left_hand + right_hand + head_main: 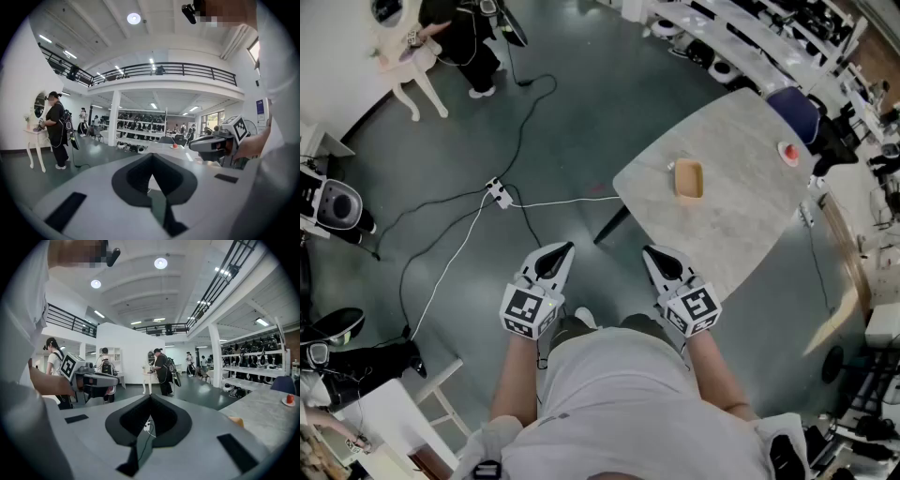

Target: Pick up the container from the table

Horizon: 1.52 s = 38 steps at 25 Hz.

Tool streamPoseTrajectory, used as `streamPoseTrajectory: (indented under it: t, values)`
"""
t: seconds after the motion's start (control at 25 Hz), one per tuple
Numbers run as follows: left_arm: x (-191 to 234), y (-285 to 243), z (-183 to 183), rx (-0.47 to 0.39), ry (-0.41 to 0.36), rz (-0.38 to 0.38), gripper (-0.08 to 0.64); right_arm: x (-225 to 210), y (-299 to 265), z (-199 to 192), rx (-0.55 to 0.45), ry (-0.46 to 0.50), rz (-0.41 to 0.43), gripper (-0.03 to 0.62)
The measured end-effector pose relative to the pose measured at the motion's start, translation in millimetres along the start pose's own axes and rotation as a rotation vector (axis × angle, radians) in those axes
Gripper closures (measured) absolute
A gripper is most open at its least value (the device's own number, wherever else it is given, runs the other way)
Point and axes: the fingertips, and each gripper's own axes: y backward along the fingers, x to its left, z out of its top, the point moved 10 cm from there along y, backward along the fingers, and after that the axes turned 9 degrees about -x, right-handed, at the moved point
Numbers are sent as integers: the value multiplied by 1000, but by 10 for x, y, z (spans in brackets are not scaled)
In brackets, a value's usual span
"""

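Head view: left tool (563, 250) and right tool (653, 253) with jaws together, nothing between, at near edge of worktop (741, 220). Tan container (689, 180) on worktop, farther right, apart from both.

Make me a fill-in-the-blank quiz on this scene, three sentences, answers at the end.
1. The tan container lies on the ____.
2. The jaws of the left gripper and the right gripper are both ____.
3. The gripper nearer the container is the ____ one.
Missing words: table; shut; right.
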Motion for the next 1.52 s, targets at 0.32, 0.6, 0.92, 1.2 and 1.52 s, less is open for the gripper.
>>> streamPoseTrajectory:
  t: [0.32, 0.6, 0.92, 1.2, 1.52]
  values:
    - [460, 310, -110, 5, 31, 59, 558, 200, -356, -54, 28, -15, -2, 580]
    - [720, 6, -136, 34, 32, 64, 558, -110, -566, -108, 73, -27, -31, 580]
    - [1418, -733, -120, 86, 15, 64, 558, -868, -1369, -204, 74, -57, -39, 580]
    - [1998, -1721, 59, 109, -37, -5, 558, -1610, -1964, -169, 55, -79, -79, 577]
    - [2140, -2670, 108, 131, -60, -126, 558, -2284, -2003, -245, 51, -126, -217, 574]
